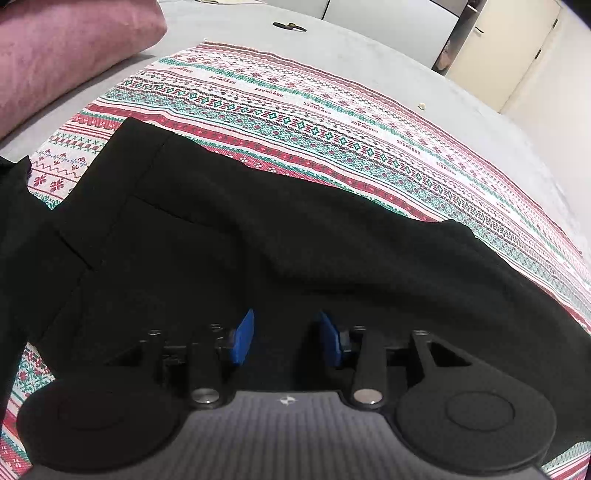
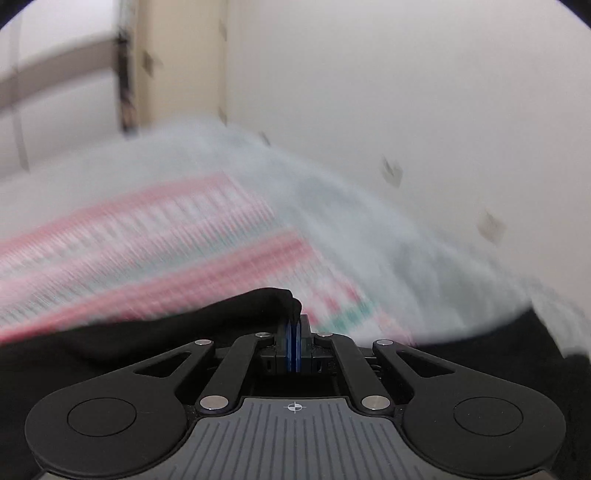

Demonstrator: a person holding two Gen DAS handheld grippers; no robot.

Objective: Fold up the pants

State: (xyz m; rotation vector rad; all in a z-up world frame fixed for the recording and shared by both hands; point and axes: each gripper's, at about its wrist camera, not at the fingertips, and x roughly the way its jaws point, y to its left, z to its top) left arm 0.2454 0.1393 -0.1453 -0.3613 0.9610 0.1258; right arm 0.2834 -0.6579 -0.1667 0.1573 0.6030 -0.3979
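Black pants (image 1: 258,229) lie spread on a red, green and white patterned cloth (image 1: 314,118), with the waistband and a pocket seam toward the left. My left gripper (image 1: 286,334) hovers low over the pants, its blue pads (image 1: 244,338) apart; dark cloth lies under the gap and the pads do not press on it. In the right wrist view, which is blurred, my right gripper (image 2: 293,332) has its blue pads pressed together. A bunched edge of the pants (image 2: 266,306) rises to its fingertips and is pinched there.
The patterned cloth covers a grey bed (image 1: 369,51). A pink pillow (image 1: 66,55) rests at the far left and a small dark object (image 1: 290,26) lies at the far edge. Cream cupboard doors (image 1: 509,48) and a white wall (image 2: 406,92) stand beyond the bed.
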